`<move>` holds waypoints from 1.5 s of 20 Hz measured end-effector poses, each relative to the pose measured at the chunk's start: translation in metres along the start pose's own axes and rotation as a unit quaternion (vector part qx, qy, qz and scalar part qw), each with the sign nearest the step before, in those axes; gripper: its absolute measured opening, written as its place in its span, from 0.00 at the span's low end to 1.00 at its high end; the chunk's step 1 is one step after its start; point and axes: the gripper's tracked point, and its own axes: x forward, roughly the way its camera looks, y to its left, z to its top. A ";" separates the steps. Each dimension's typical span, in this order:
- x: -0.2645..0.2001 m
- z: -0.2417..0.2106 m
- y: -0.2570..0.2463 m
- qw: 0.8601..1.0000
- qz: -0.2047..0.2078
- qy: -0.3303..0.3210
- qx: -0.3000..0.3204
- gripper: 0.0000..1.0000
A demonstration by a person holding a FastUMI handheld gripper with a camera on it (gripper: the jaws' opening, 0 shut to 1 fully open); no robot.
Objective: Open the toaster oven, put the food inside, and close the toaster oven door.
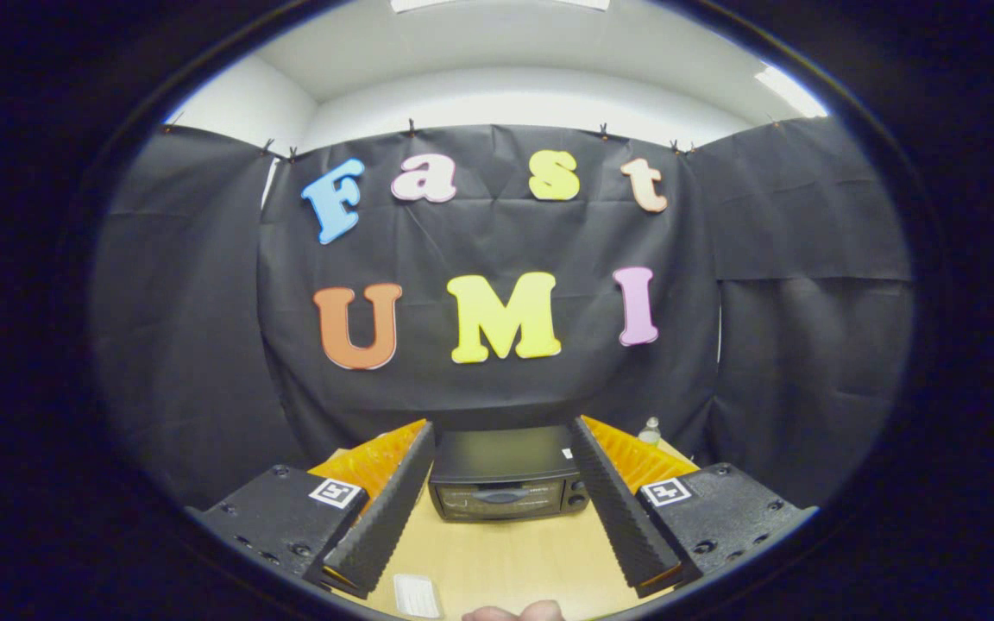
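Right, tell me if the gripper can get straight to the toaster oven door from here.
Probably yes. The gripper is open, its fingers spread wide, and the toaster oven sits beyond them with its door shut and facing the gripper. Only bare table shows between the fingers and the door.

Pale wood-look table [514,552]; glossy toaster oven [506,483]

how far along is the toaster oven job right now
Nothing looks done yet: the toaster oven sits on the table with its door shut. The gripper is open and holding nothing, with the oven beyond its fingers. Opening the door, loading the food and closing the door are all left.
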 end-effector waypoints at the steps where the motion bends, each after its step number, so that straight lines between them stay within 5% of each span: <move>1: -0.012 0.007 0.005 1.000 0.002 -0.009 0.001 1.00; 8: -0.070 0.036 0.042 0.999 0.038 -0.020 0.013 1.00; 23: -0.048 0.003 0.019 0.999 0.030 0.008 0.032 1.00; 30: -0.034 -0.021 0.023 0.998 0.060 0.017 0.028 1.00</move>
